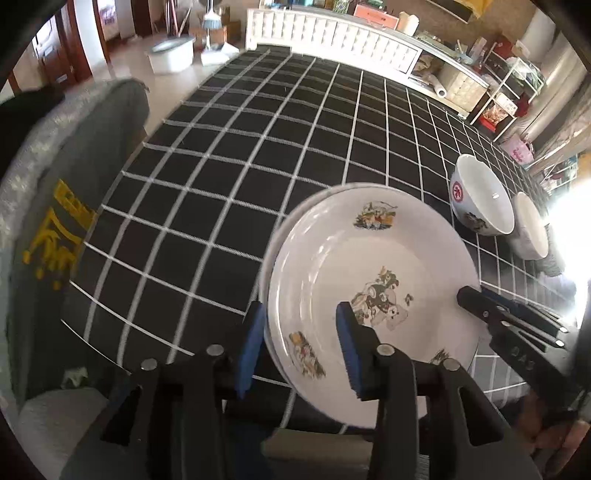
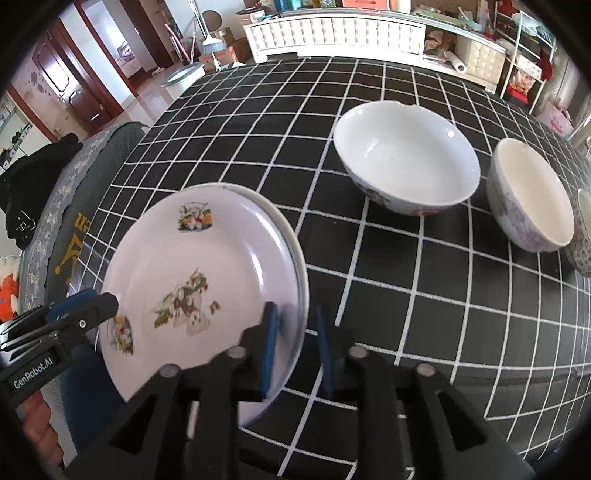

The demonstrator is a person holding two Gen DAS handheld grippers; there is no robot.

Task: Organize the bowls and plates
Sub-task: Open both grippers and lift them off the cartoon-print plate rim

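A white plate with cartoon prints (image 1: 369,280) (image 2: 195,280) sits tilted on top of a second white plate (image 1: 295,218) (image 2: 295,243) on the black checked tablecloth. My left gripper (image 1: 301,343) is open, its blue pads astride the plates' left rim. My right gripper (image 2: 295,347) is open, its pads astride the right rim; it also shows in the left wrist view (image 1: 476,295). A large white bowl (image 2: 406,158) (image 1: 484,195) and a smaller floral bowl (image 2: 528,195) (image 1: 530,225) stand to the right of the plates.
A third patterned bowl (image 2: 583,236) peeks in at the right edge. A grey chair back with yellow print (image 1: 66,206) stands at the table's left edge. A white cabinet (image 1: 332,33) and shelves lie beyond the far edge.
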